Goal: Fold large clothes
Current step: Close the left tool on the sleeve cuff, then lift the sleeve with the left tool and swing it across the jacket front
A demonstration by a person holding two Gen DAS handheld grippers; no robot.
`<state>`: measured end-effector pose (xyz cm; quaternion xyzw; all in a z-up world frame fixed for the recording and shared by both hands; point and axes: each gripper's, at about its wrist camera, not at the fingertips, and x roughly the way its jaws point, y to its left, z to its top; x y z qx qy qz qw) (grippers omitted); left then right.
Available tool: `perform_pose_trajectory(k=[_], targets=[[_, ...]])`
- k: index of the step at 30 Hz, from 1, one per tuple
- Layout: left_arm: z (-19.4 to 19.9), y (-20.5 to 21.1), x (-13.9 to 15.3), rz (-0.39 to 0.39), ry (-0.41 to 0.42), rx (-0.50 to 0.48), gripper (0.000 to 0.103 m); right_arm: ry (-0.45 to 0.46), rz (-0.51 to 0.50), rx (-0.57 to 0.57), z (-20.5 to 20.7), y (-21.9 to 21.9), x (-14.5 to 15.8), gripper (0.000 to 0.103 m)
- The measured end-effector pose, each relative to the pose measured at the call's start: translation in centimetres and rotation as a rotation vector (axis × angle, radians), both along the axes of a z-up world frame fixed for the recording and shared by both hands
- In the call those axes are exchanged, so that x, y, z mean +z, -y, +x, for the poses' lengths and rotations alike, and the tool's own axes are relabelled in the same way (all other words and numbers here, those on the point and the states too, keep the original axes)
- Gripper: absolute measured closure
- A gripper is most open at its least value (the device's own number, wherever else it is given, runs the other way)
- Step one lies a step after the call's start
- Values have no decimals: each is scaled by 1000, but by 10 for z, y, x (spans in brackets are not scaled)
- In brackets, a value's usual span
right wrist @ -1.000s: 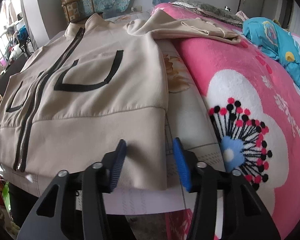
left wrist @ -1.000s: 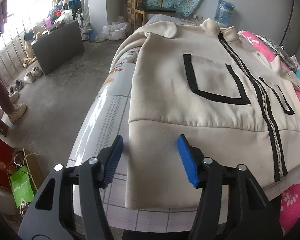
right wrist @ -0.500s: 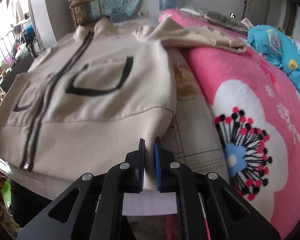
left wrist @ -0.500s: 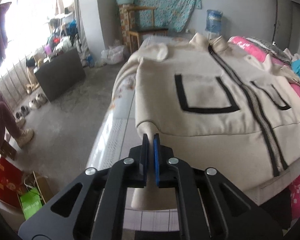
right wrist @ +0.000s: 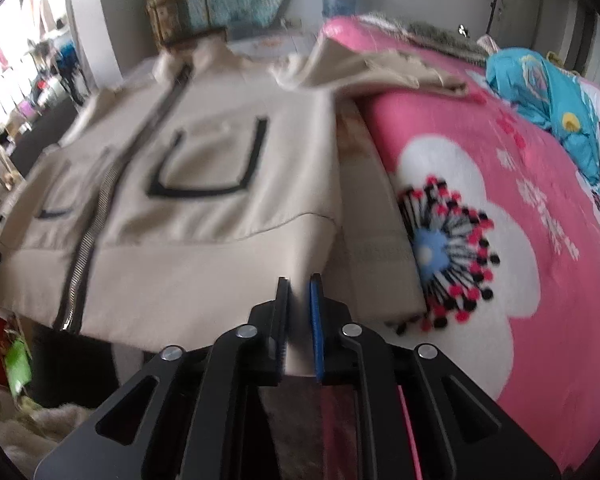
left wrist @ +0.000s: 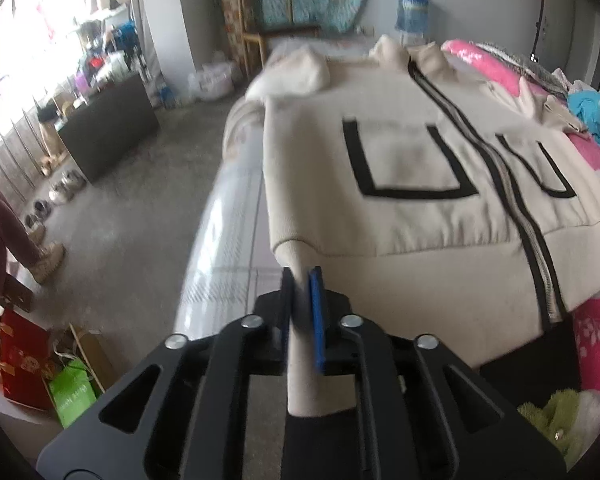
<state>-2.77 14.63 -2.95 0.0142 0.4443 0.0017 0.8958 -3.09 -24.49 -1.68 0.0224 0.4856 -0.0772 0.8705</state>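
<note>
Cream zip jacket [left wrist: 412, 152] — lying front-up, spread flat on bed [left wrist: 220, 240], hem end hanging off near edge. Left gripper [left wrist: 300, 292] pinching left hem corner, right gripper [right wrist: 299, 300] pinching right hem corner — both clamped on fabric. Handling est.: thick fleece-like knit, soft, floppy, prob. fairly heavy; gripping at ribbed hem corners looking soundest. Black U-shaped pocket trim, metal zip down centre.

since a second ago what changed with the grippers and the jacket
Both grippers closed: the left gripper pinched the jacket at its left hem corner, the right gripper at the right one. Both corners have lifted off the bed. The rest of the jacket stays flat and zipped; the pink blanket is unmoved.
</note>
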Motion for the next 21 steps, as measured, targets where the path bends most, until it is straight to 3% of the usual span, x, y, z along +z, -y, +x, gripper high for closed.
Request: perform_pose_trajectory(k=[3, 5, 8, 12, 14, 18, 19, 21], targets=[[5, -11, 6, -72, 11, 2, 86, 33, -27, 7, 3, 1, 11, 81], [10, -13, 14, -85, 38, 2, 73, 94, -56, 26, 6, -5, 27, 58], [18, -13, 24, -85, 83, 7, 65, 158, -69, 79, 23, -19, 43, 45], [41, -21, 35, -130, 90, 31, 62, 199, -9, 167, 54, -48, 54, 30], [55, -35, 44, -184, 94, 53, 59, 195, 28, 211, 80, -66, 57, 16], [91, -75, 56, -318, 90, 118, 49, 139, 51, 289, 123, -106, 53, 10], [106, -90, 56, -369, 74, 139, 43, 123, 56, 304, 132, -114, 51, 9], [129, -115, 51, -450, 39, 180, 41, 97, 92, 350, 151, -132, 48, 9]])
